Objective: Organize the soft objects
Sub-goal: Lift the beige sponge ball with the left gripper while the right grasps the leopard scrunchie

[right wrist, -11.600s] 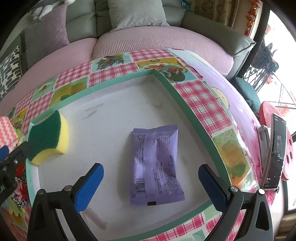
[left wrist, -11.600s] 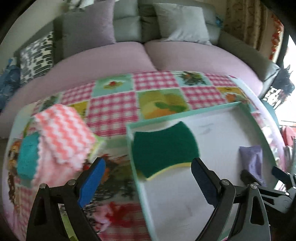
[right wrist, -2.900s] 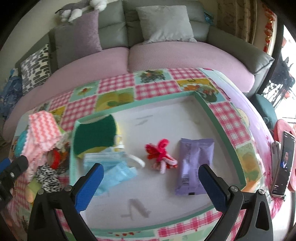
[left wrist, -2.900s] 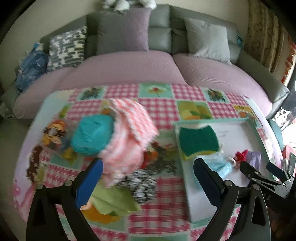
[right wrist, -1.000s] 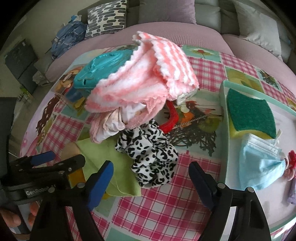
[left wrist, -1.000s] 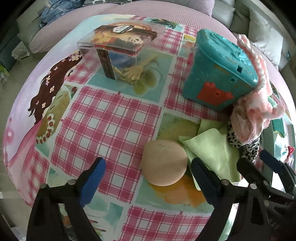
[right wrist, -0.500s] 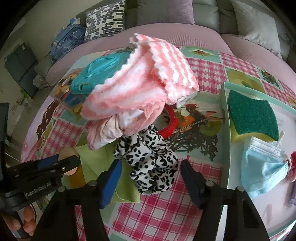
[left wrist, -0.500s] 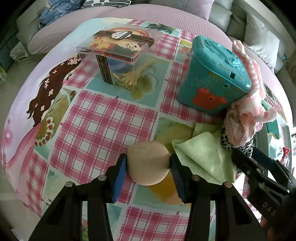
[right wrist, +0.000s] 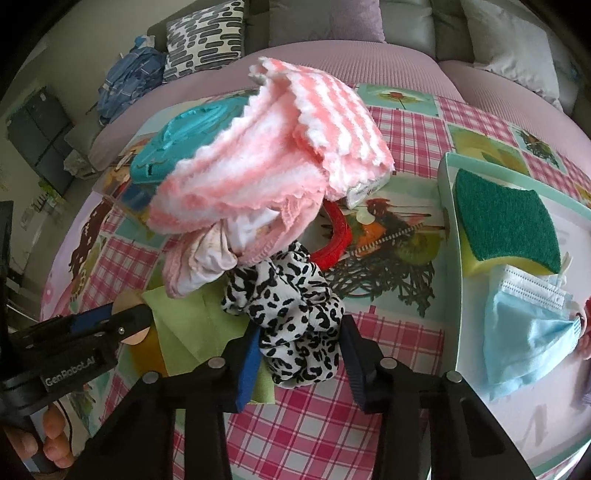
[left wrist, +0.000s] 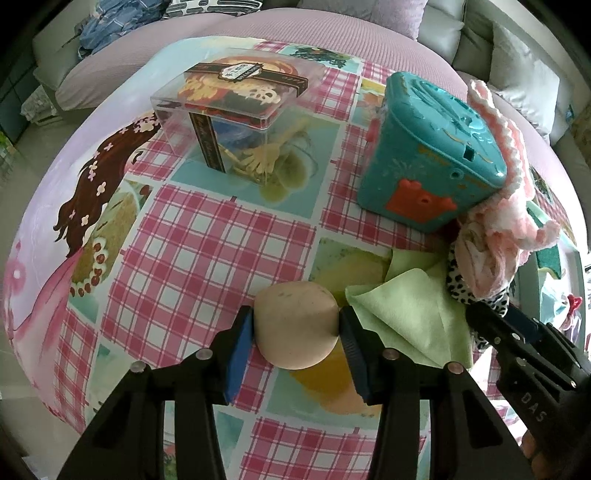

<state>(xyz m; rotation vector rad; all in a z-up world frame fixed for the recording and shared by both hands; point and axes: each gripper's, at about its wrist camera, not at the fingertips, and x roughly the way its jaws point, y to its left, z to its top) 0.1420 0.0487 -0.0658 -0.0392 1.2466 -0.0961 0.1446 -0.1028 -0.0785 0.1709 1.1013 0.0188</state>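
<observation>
My left gripper (left wrist: 296,334) is shut on a round beige sponge puff (left wrist: 295,324) that rests on the checked tablecloth; it also shows in the right wrist view (right wrist: 127,317). My right gripper (right wrist: 298,345) is shut on a black-and-white leopard scrunchie (right wrist: 295,314), which lies beside a light green cloth (right wrist: 184,325). The green cloth (left wrist: 413,306) touches the puff's right side. A pink-and-white knitted cloth (right wrist: 273,147) is heaped over a teal plastic box (left wrist: 428,166). A white tray with a teal rim (right wrist: 448,206) holds a green-and-yellow sponge (right wrist: 506,225) and a blue face mask (right wrist: 524,325).
A clear plastic box (left wrist: 240,107) with a dark band stands at the back left of the table. A red hairband (right wrist: 338,236) lies under the pink pile. A pink and grey sofa (left wrist: 295,22) with cushions runs behind the table. The table edge curves close on the left.
Both grippers have closed: the left one on the beige puff, the right one on the leopard scrunchie. Both were open a second ago.
</observation>
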